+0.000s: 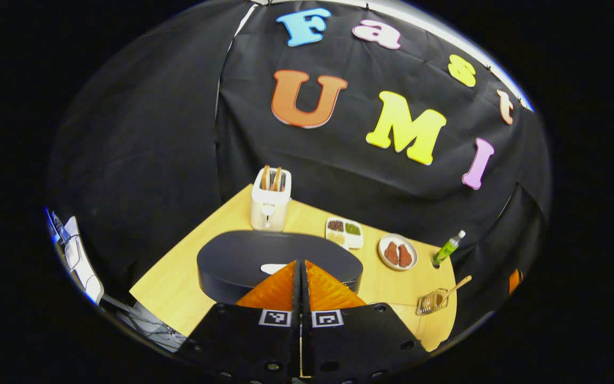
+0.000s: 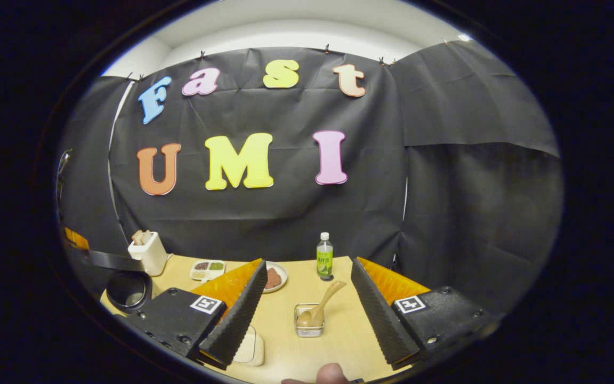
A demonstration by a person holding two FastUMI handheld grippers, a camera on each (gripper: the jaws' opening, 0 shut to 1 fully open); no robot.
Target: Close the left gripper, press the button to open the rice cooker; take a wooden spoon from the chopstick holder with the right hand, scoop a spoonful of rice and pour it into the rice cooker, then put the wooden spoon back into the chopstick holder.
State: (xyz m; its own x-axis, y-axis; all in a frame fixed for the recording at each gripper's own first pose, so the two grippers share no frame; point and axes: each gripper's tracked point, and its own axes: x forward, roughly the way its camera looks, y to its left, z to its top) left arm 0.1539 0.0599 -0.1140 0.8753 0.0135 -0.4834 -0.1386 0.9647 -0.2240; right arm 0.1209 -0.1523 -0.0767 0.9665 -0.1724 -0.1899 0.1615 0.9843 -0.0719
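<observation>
A: left gripper (image 1: pixel 303 285) is pinched closed, empty, over the dark oval rice cooker (image 1: pixel 243 261), lid down

B: right gripper (image 2: pixel 307 309) wide open, empty; light wooden spoon (image 2: pixel 322 306) sits in the clear chopstick holder (image 2: pixel 308 326) on the desk (image 2: pixel 339 341)

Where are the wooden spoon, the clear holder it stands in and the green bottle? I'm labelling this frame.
light wooden spoon (image 2: pixel 328 295), right gripper view, on its handle.
small clear square holder (image 2: pixel 308 329), right gripper view, on its front wall.
green plastic bottle with white cap (image 2: pixel 324 258), right gripper view, on its label.
</observation>
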